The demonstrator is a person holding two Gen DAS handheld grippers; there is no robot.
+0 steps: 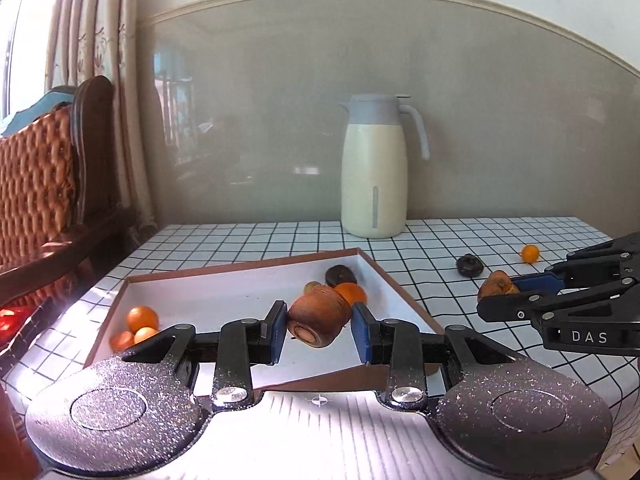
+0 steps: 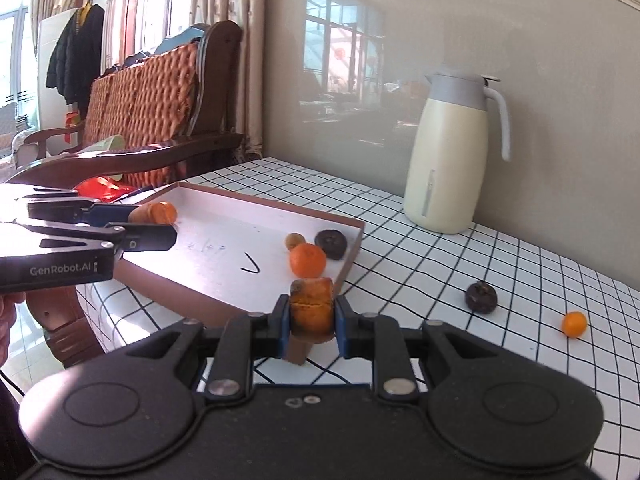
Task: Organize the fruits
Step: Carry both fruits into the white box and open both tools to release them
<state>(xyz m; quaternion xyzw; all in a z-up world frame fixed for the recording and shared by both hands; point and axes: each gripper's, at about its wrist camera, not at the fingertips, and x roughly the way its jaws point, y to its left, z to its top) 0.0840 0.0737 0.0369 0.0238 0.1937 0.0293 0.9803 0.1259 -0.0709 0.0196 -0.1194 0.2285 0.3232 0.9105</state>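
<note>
My left gripper [image 1: 319, 325] is shut on a brown-orange fruit piece [image 1: 318, 320] and holds it above the white tray [image 1: 224, 296]. The tray holds several oranges [image 1: 142, 318] at its left and an orange [image 2: 307, 260], a dark fruit [image 2: 331, 243] and a small brown fruit [image 2: 295, 240] near its far right corner. My right gripper [image 2: 311, 316] is shut on another brown-orange fruit piece [image 2: 311, 307], just right of the tray's near corner. A dark fruit [image 2: 481, 297] and a small orange [image 2: 574, 324] lie on the checked tablecloth to the right.
A cream thermos jug [image 1: 374, 168] stands at the back of the table against the wall. A wooden chair with an orange cushion [image 2: 140, 96] stands left of the table. The table's left edge lies close to the tray.
</note>
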